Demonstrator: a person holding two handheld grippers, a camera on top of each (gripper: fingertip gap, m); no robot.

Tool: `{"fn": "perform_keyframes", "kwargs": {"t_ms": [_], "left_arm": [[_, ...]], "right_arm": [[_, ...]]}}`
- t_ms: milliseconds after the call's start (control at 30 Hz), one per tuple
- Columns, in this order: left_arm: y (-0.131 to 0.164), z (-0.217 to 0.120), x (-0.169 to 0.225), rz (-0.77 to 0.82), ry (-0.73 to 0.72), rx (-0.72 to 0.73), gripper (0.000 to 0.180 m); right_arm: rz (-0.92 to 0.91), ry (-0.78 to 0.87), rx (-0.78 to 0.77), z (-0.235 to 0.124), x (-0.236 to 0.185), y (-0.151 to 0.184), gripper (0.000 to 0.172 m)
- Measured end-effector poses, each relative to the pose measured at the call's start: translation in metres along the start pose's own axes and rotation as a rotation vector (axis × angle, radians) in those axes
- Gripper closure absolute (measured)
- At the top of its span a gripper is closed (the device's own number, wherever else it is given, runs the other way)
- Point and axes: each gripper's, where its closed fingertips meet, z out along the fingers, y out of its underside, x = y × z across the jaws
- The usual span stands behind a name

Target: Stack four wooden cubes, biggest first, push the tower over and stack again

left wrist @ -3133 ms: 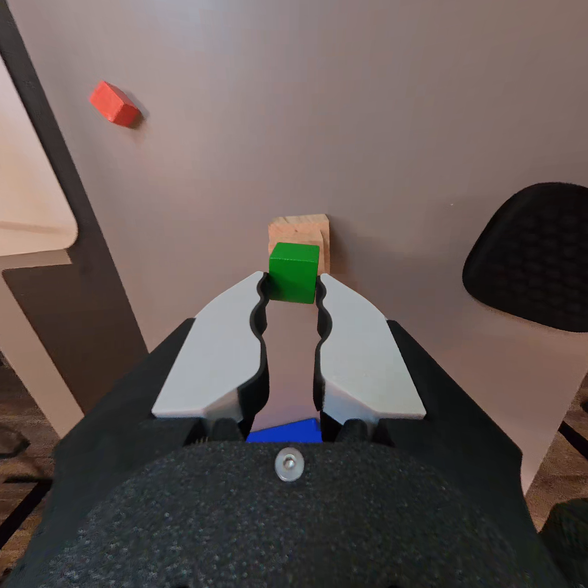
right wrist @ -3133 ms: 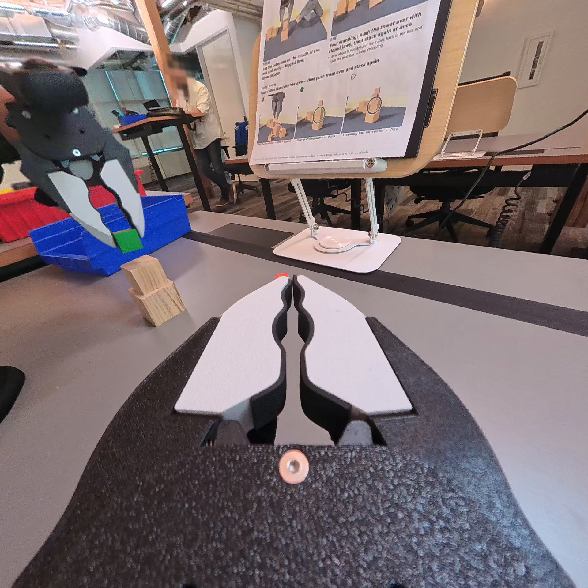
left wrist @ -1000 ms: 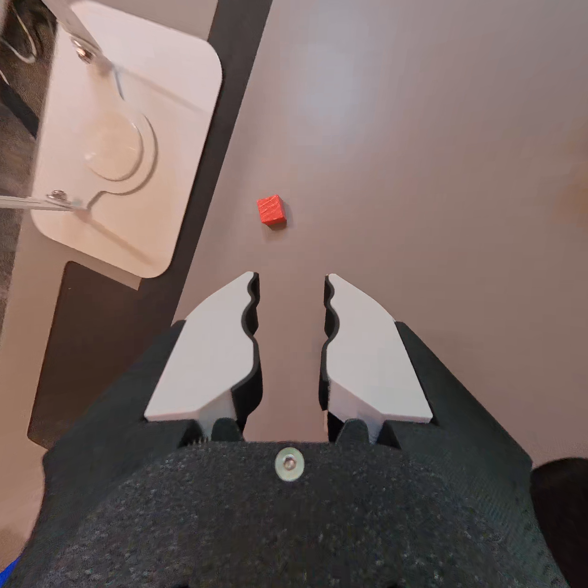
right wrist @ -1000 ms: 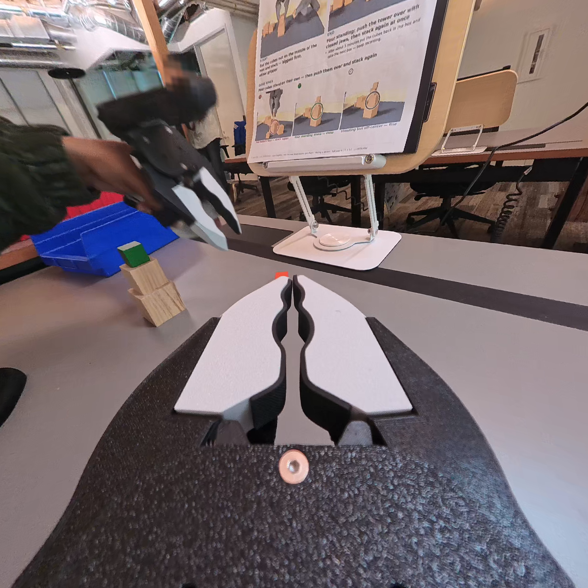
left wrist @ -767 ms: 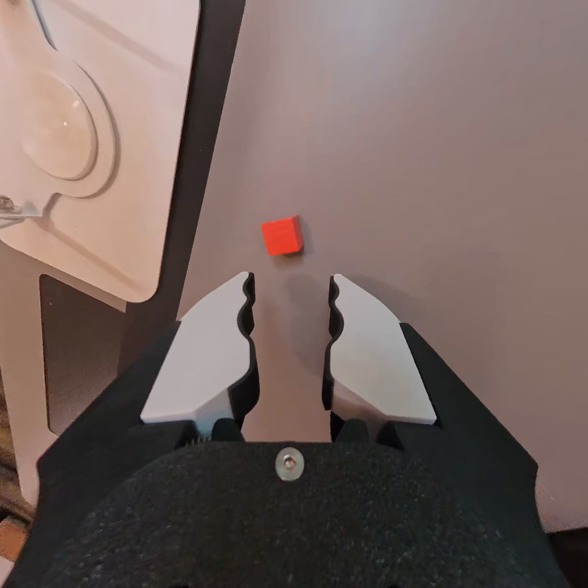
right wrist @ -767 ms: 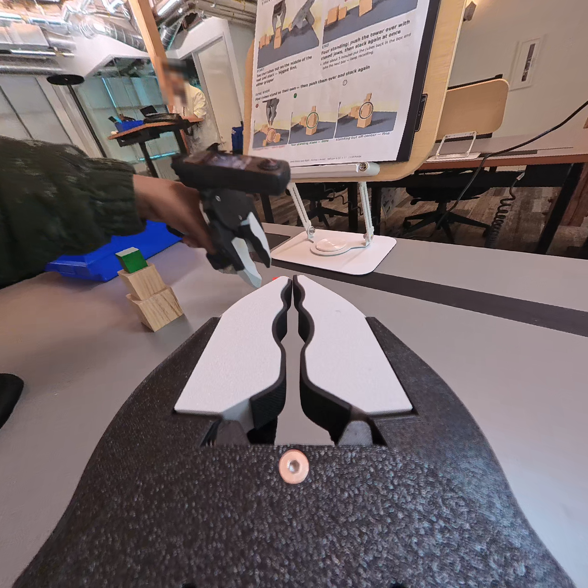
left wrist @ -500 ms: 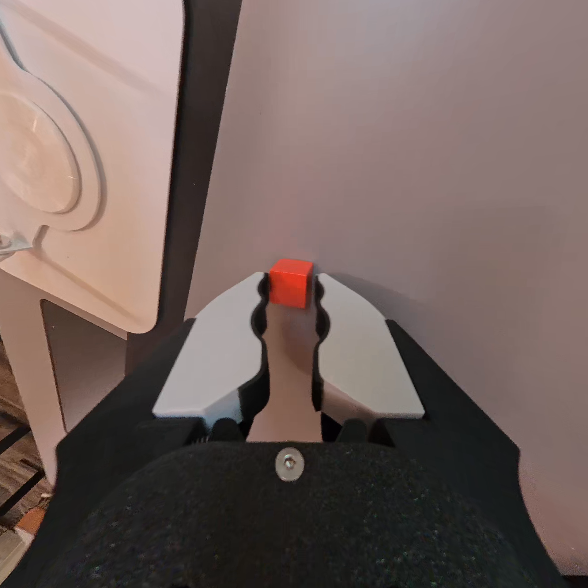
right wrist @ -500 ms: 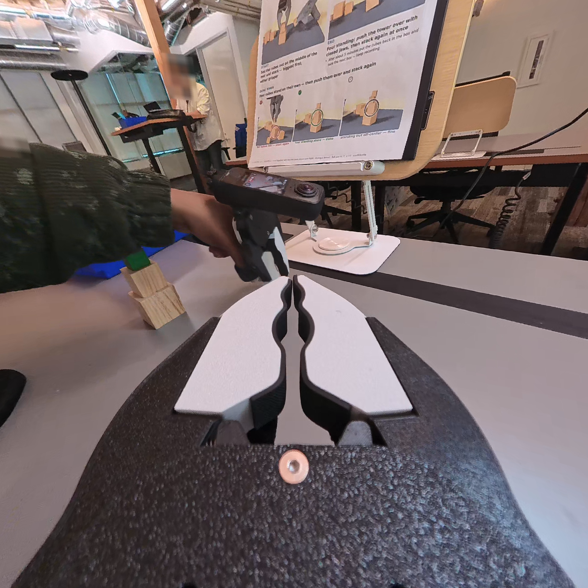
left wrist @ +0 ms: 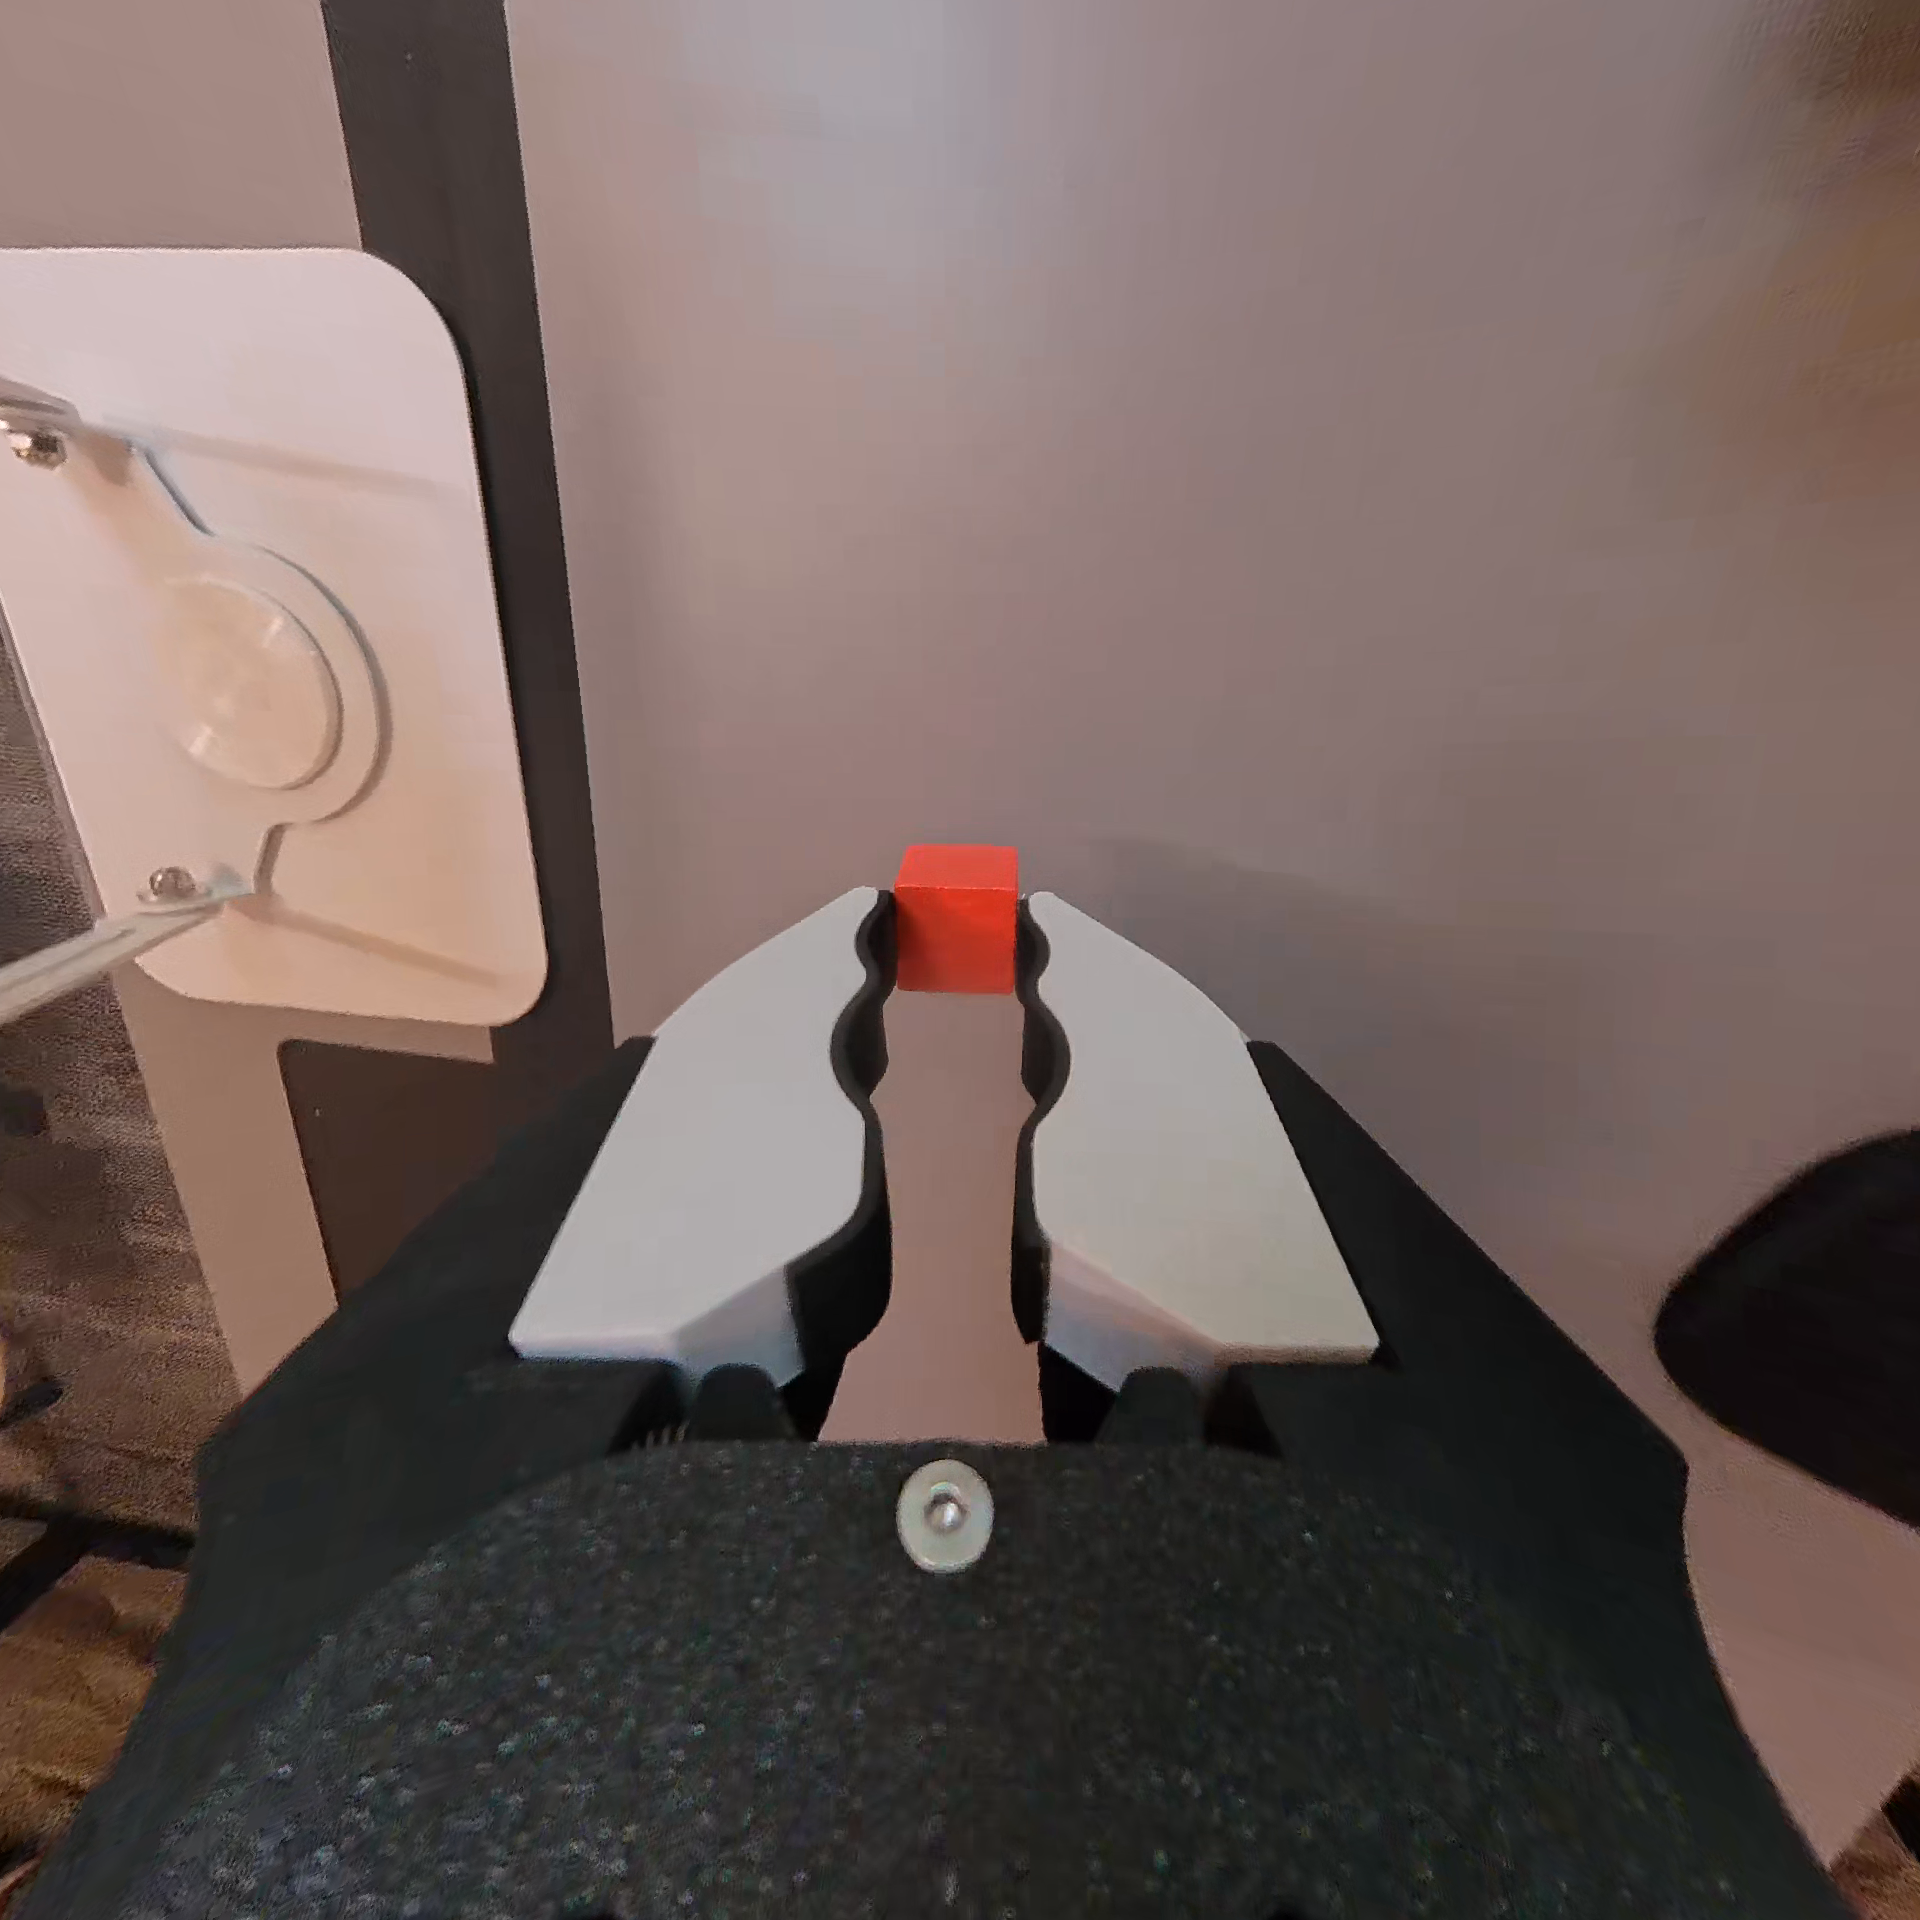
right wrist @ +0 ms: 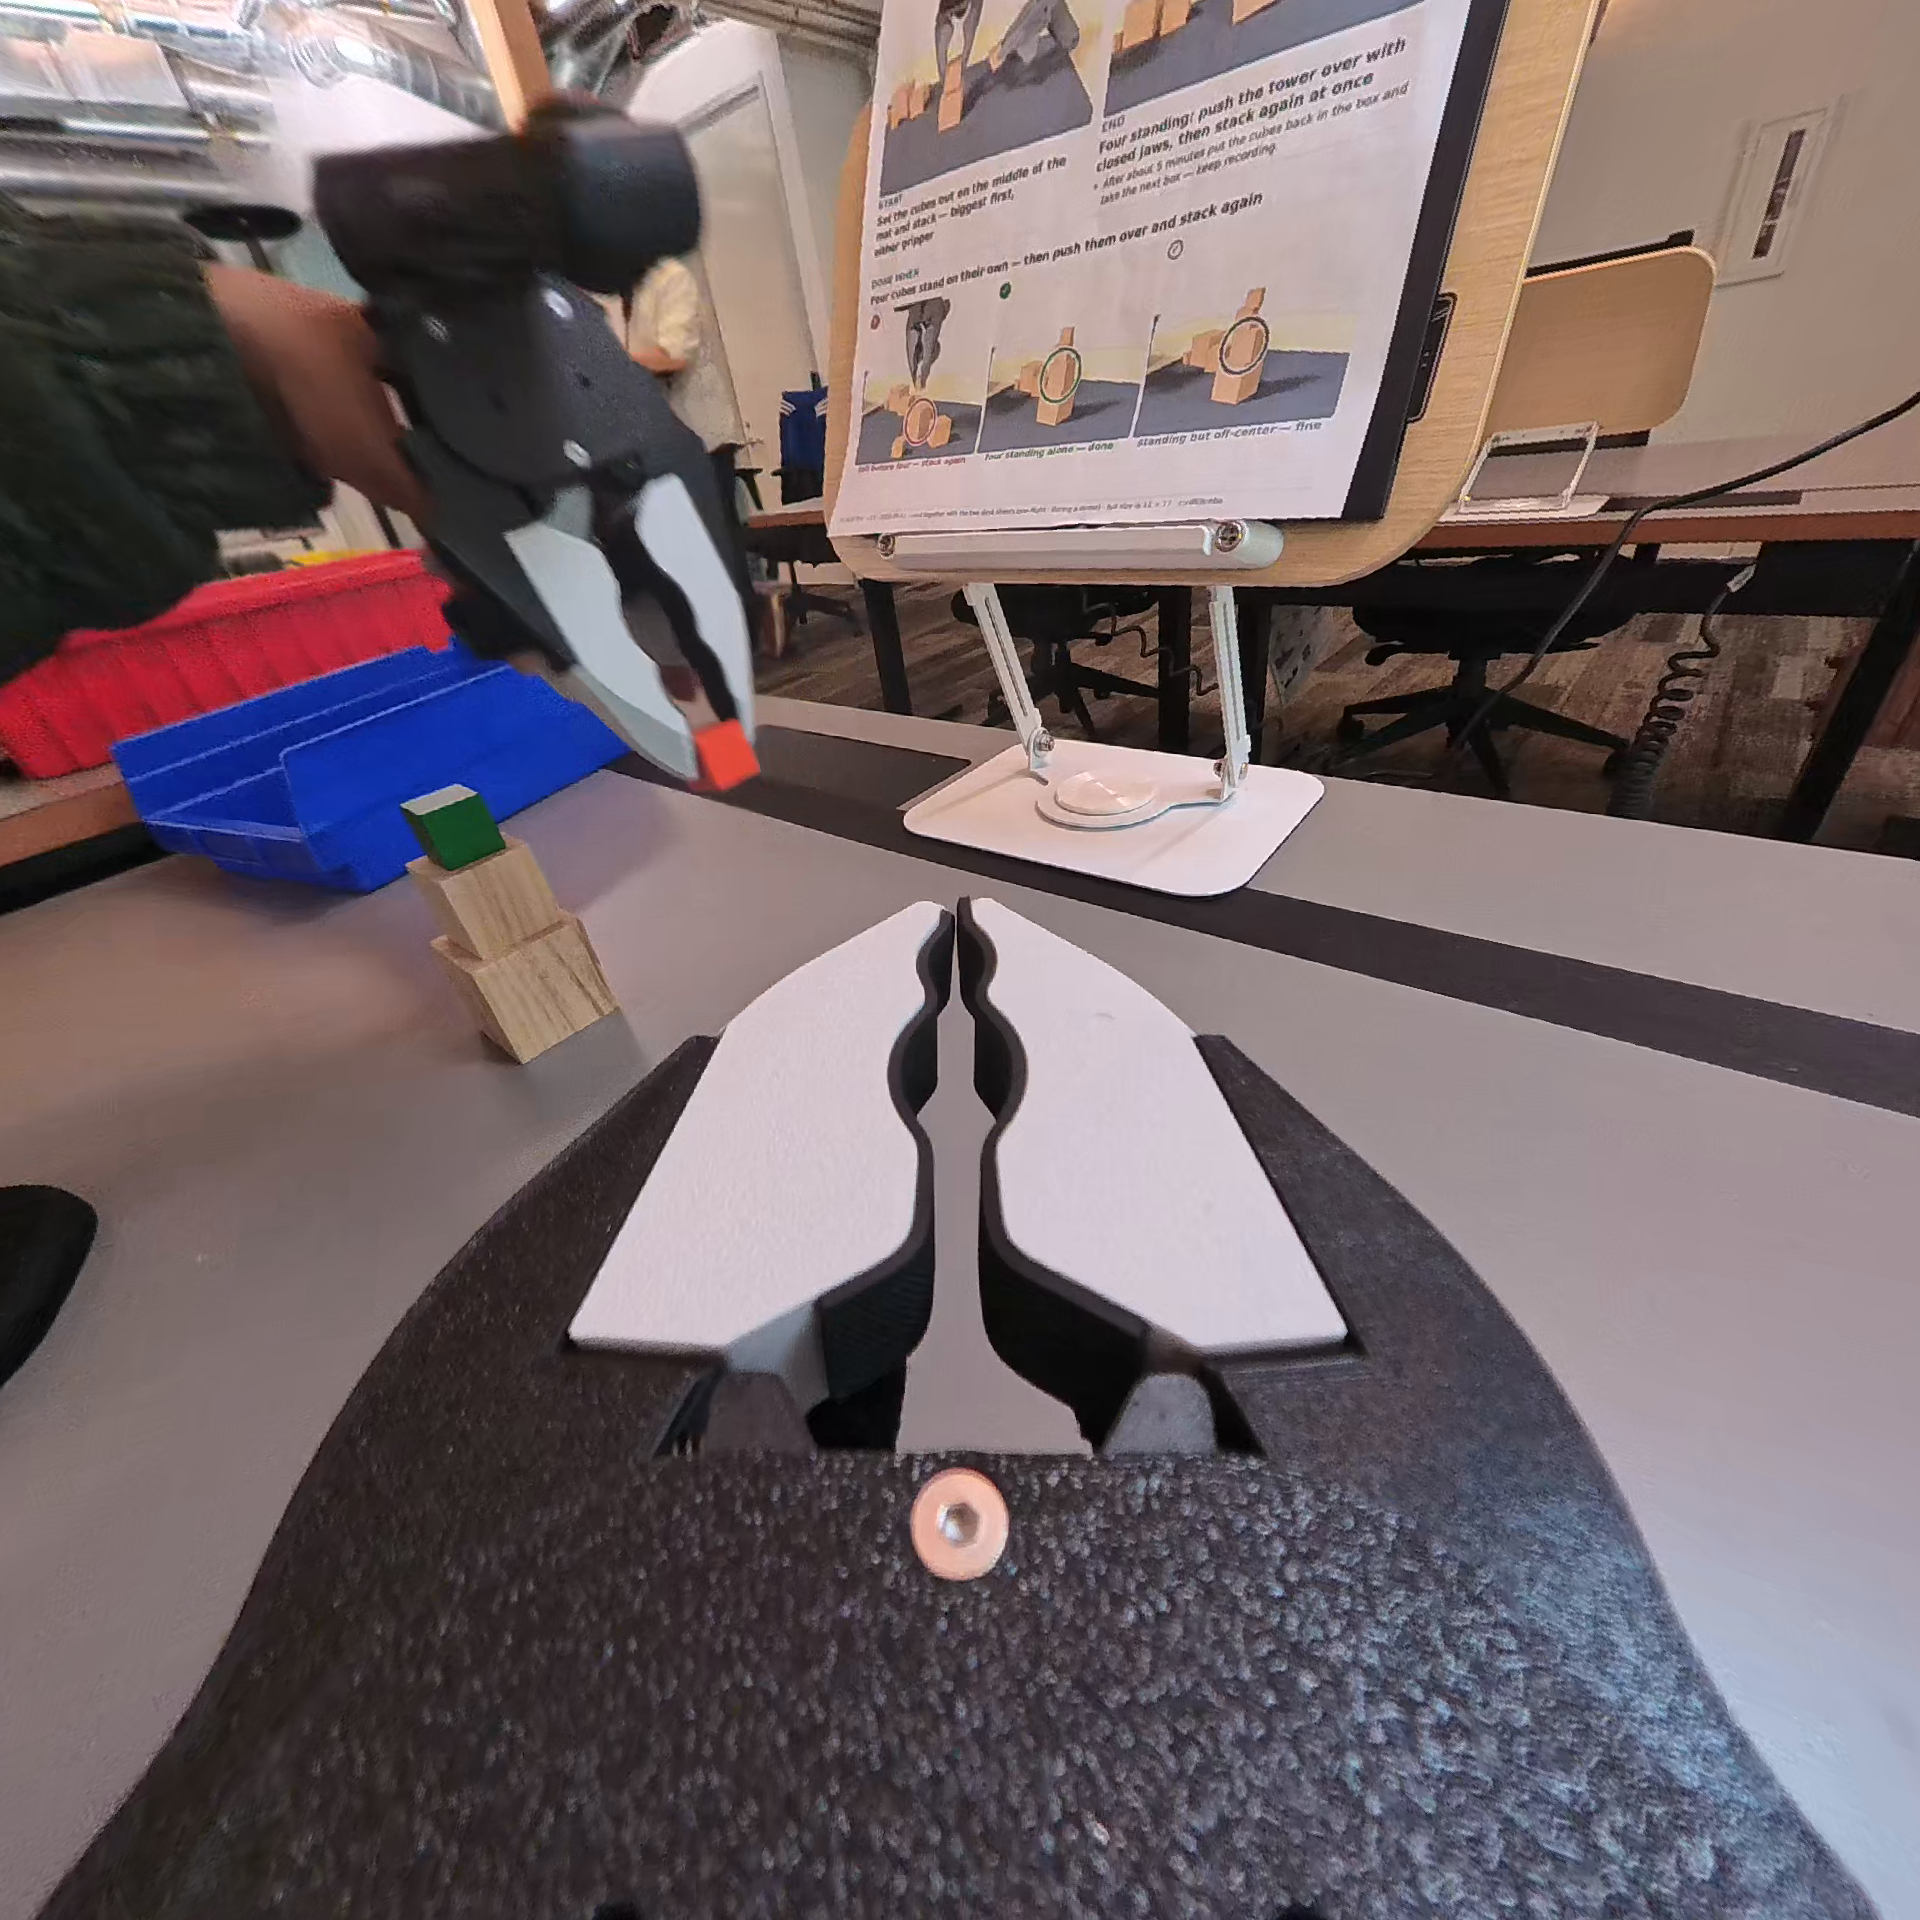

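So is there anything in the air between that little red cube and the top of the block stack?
Nothing visible. The left gripper holds the red cube above the table, and open air separates it from the green cube topping the stack.

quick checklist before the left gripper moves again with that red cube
1. Red cube pinched between both left gripper fingertips: ok.
2. Cube lifted clear of the grey table: ok.
3. Stack of two wooden blocks with green cube on top standing: ok.
4. Green cube's top face bare: ok.
5. Right gripper shut, nothing in it, apart from the stack: ok.
6. Green cube sitting square on its block: cannot tell.
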Motion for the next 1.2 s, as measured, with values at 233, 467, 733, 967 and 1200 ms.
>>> {"fn": "perform_keyframes", "kwargs": {"t_ms": [233, 467, 733, 967, 1200], "left_arm": [[0.057, -0.062, 0.03, 0.04, 0.012, -0.002, 0.159], [0.097, -0.061, 0.053, 0.076, 0.003, -0.045, 0.159], [0.106, -0.05, 0.06, 0.079, 0.032, -0.068, 0.159], [0.106, -0.042, 0.063, 0.088, 0.055, -0.083, 0.159], [0.104, -0.041, 0.063, 0.102, 0.062, -0.077, 0.159]], "right_arm": [[-0.004, -0.004, -0.01, 0.002, -0.003, 0.003, 0.171], [-0.012, -0.009, -0.043, 0.008, -0.006, 0.014, 0.171], [-0.016, -0.005, -0.057, 0.008, -0.005, 0.018, 0.171], [-0.017, -0.003, -0.057, 0.008, -0.004, 0.018, 0.171], [-0.016, -0.005, -0.058, 0.008, -0.005, 0.018, 0.171]]}}
